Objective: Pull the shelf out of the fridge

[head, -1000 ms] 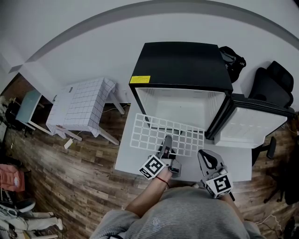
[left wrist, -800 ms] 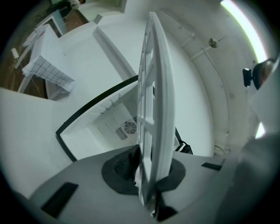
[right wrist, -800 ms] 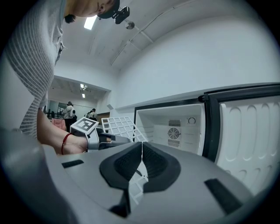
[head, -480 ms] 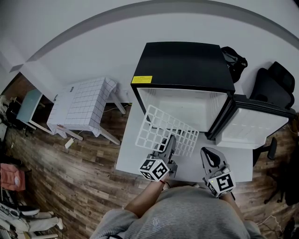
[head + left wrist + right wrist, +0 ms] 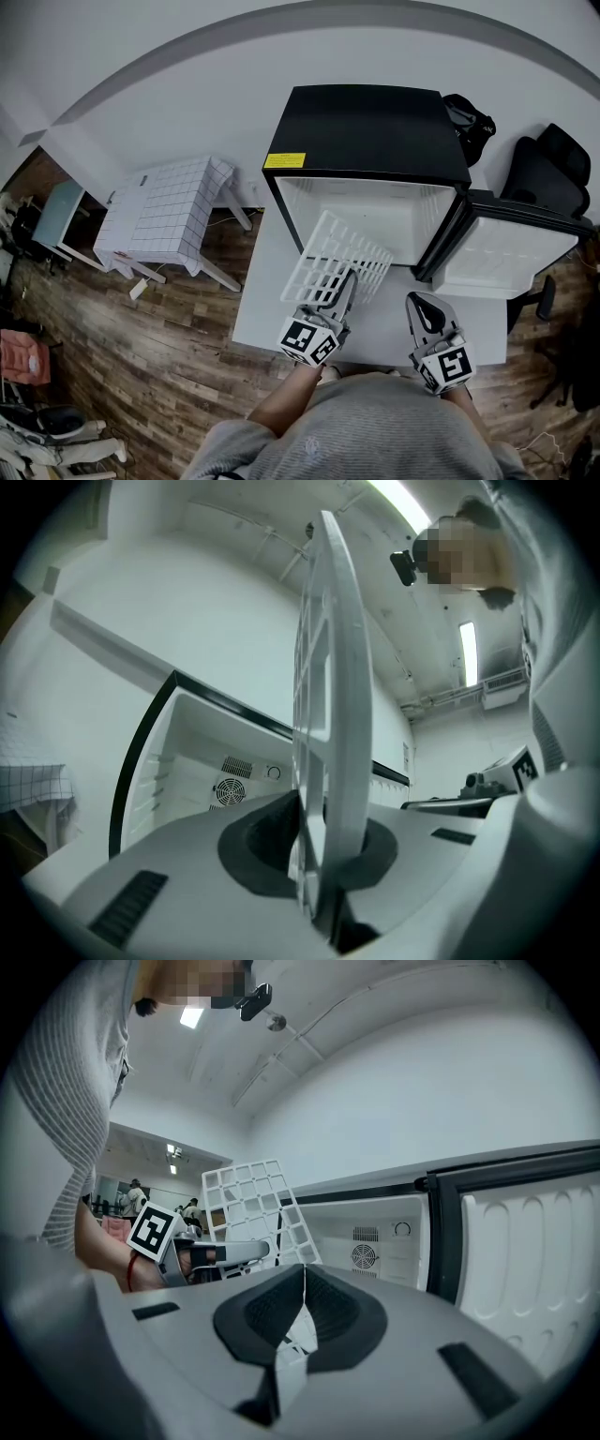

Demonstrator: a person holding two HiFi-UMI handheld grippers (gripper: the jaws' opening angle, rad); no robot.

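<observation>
Your left gripper (image 5: 344,284) clamps the tilted white plastic grid shelf (image 5: 339,251); lift it clear of the black fridge (image 5: 370,127) opening. Right gripper (image 5: 422,317) closed, empty.

Black fridge (image 5: 366,127), white inside, yellow label (image 5: 284,159). White lattice shelf (image 5: 325,248). Brown plank floor (image 5: 122,347). White cloth (image 5: 169,211), grey checks. Black chair (image 5: 548,173). Grey striped sweater (image 5: 375,431). White wall (image 5: 187,103).

Jaws of right hand-held gripper (image 5: 302,1286) together, empty — shelf (image 5: 248,1194) tilted, clamped in left hand-held gripper (image 5: 255,1251), before open fridge (image 5: 380,1227).
</observation>
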